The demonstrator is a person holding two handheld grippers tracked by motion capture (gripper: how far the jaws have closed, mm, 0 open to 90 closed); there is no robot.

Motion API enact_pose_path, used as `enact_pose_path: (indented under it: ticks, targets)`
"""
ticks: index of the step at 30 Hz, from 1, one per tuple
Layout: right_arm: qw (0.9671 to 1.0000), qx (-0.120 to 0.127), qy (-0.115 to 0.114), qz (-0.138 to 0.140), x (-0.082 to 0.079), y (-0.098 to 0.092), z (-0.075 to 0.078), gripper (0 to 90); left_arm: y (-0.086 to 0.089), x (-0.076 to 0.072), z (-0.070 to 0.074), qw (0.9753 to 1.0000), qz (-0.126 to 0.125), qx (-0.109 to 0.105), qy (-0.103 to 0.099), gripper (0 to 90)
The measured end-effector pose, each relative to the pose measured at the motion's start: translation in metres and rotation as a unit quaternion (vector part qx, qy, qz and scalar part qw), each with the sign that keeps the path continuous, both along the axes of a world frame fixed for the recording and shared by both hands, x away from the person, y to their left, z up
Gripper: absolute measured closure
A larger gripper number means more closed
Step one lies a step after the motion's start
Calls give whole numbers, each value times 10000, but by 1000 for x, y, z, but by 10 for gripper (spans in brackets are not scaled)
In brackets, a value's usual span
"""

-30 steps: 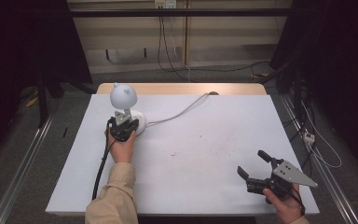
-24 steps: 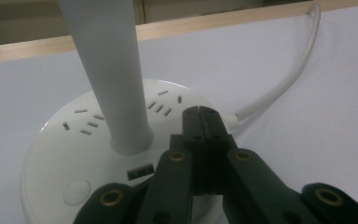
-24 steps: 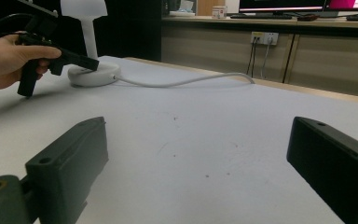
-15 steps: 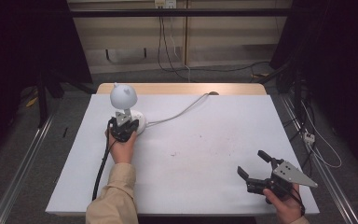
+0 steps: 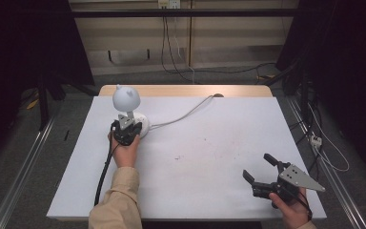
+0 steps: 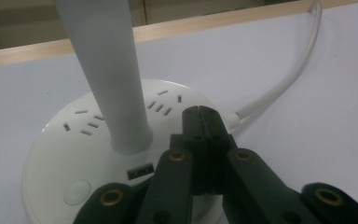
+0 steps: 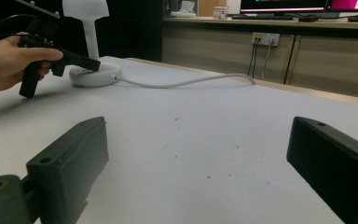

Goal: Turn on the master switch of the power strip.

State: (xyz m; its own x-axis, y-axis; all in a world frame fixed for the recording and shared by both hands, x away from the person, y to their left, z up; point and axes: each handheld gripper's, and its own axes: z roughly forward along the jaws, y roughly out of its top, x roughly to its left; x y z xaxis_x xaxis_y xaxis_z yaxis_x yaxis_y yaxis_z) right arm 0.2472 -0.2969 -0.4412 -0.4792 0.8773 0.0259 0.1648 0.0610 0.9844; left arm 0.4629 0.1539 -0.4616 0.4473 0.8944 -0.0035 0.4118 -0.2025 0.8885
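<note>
Desk lamp stands at the table's far left, its cord trailing to the back edge. Left gripper: jaws pressed together, tips over the round base, probably to poke a control. Right gripper: jaws spread, idle, well apart. Hard, smooth plastic (likely slippery); top-heavy head, so I would grip the stem low.

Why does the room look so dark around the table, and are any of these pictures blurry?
High view: the white table is lit, the surroundings nearly black. Left gripper view: the closed left claw and lamp base look slightly soft, close up. Right gripper view: the open right claw blurs in the foreground; the lamp cable stays clearer.
</note>
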Motion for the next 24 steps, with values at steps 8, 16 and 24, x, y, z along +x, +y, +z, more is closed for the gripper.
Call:
enact_pose_path:
  ticks: [8,16,24]
  targets:
    - [10000,5,-10,2,0,0,0,48,-1,0,0,10000,19,47,17,900]
    - [10000,-9,-21,12,0,0,0,48,-1,0,1,10000,60,-1,61,900]
    - [10000,-10,-18,25,0,1,0,48,-2,0,2,9999,105,14,115,900]
